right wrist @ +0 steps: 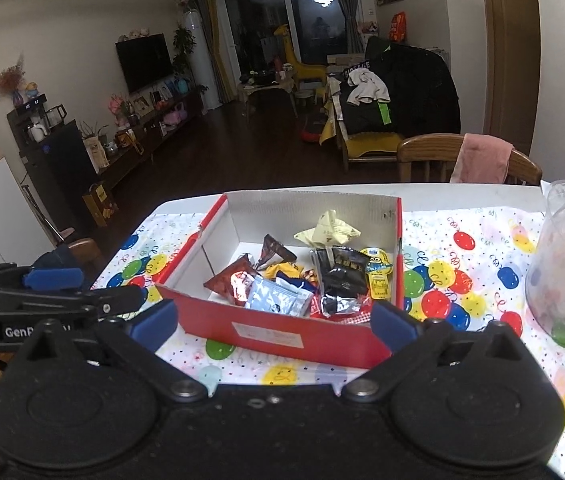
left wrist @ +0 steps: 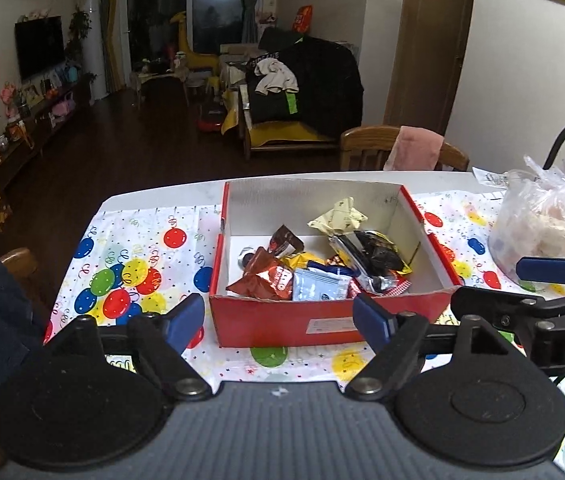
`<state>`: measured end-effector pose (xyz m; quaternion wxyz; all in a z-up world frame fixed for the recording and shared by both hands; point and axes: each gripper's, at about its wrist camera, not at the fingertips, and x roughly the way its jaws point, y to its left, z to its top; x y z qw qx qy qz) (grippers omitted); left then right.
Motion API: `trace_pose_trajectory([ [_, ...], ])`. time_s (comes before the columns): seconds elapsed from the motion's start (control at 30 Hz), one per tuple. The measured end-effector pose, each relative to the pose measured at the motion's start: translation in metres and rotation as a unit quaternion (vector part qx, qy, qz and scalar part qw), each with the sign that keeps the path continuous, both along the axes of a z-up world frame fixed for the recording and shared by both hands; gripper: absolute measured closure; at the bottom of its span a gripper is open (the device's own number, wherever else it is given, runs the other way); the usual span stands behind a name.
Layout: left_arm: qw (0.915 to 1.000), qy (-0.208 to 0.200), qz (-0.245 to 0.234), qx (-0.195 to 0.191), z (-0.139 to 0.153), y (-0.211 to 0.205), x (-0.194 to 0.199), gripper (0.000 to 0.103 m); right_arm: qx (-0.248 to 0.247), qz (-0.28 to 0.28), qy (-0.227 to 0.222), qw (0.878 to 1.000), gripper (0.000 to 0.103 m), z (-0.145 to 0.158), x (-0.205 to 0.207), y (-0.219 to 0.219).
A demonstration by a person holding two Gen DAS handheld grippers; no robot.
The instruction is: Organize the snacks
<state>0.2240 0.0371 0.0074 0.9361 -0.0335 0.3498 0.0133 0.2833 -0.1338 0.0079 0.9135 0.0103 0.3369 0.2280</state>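
**Colours on your surface**

You face a red cardboard box (left wrist: 322,320) with a white inside. In it you see a brown-red snack packet (left wrist: 266,280), a pale blue sachet (left wrist: 320,286), a black foil packet (left wrist: 374,256) and a cream-yellow wrapper (left wrist: 338,218). Under the box lies a white tablecloth (left wrist: 138,248) printed with red, blue, yellow and green balloons. Your left tool (left wrist: 280,318) and right tool (right wrist: 274,322) are black with blue pads.

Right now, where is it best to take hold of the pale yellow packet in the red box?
Probably its crumpled top peak, from above. The pale yellow packet stands highest, at the rear of the red box, clear of the other wrappers.
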Motion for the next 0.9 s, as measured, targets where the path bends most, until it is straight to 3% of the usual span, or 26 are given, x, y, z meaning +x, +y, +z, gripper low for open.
trace_pose_trajectory([
  [0.23,0.9997,-0.005,-0.007,-0.022,-0.001,0.0,-0.01,0.0,0.001,-0.001,-0.005,1.0,0.0,0.002,-0.012,-0.004],
  [0.57,0.9995,0.0,-0.002,-0.03,-0.001,-0.003,-0.012,0.0,0.002,-0.024,0.001,1.0,0.0,0.002,-0.022,-0.019],
  [0.9,1.0,-0.004,0.002,-0.005,0.004,-0.012,-0.013,0.0,-0.007,-0.028,-0.009,1.0,0.0,0.005,-0.025,-0.022],
])
